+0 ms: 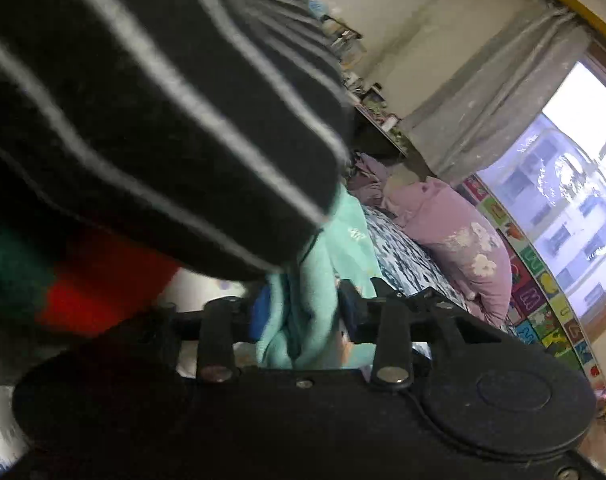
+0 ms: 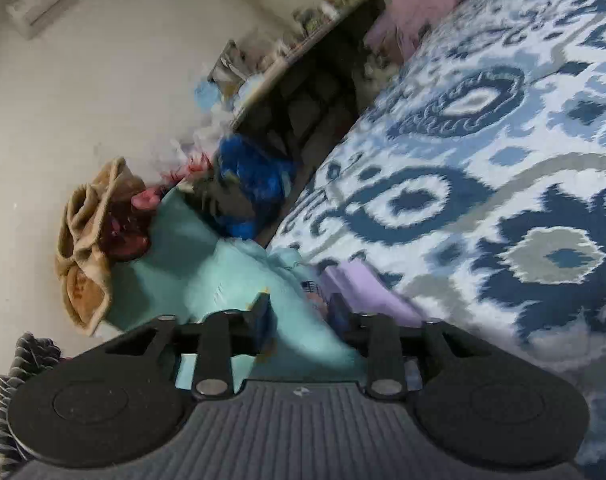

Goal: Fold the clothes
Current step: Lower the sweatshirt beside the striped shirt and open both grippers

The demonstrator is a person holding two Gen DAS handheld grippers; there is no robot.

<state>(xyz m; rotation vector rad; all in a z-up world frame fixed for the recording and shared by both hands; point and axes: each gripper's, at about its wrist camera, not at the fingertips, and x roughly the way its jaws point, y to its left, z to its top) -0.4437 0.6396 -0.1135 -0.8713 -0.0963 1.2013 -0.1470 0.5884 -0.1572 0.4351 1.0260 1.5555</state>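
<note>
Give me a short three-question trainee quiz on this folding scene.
1. True or false: a teal garment sits between the fingers of the left claw.
2. What pattern covers the bedspread? A) plain red B) blue, white and grey print C) yellow checks
3. Fill in: the striped dark sleeve hangs ____ the left claw.

Key: 1 true; 2 B; 3 above.

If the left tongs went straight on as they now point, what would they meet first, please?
Likely the mint-green garment, already bunched between the left tongs; the patterned bedspread lies beyond, though depth is unclear.
</note>
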